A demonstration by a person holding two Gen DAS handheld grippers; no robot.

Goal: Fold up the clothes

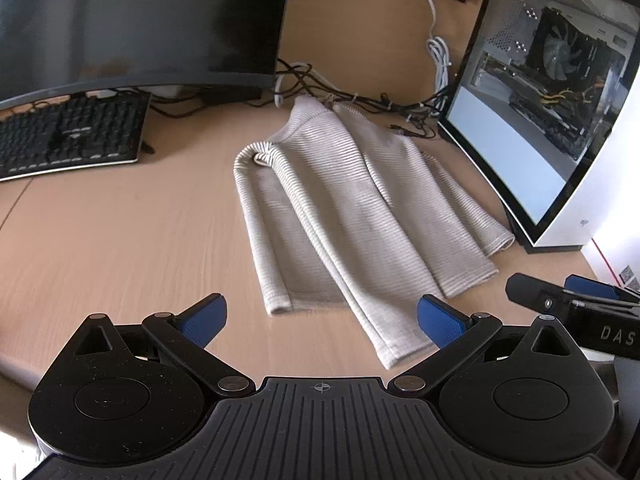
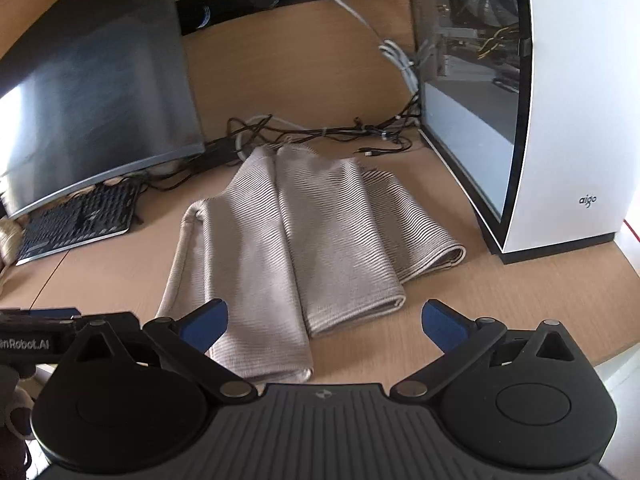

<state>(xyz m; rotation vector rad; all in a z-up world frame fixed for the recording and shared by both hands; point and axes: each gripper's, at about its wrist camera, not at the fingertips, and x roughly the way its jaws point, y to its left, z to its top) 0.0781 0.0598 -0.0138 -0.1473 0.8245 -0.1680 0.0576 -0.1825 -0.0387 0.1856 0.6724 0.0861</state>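
A light wood-grain desk (image 1: 120,240) backs onto a tan panel. Left of the white glass-sided computer case (image 2: 568,120) stands a dark curved monitor (image 1: 140,20); a black keyboard (image 1: 68,136) lies beneath it, tangled cables (image 2: 320,132) between them. Daylight glares off the glass.

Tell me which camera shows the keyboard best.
The left wrist view. There the keyboard lies large under the monitor, key rows distinct, though the left frame edge crops it. The right wrist view shows the keyboard smaller, farther off and blurred, with its far edge tucked under the monitor.
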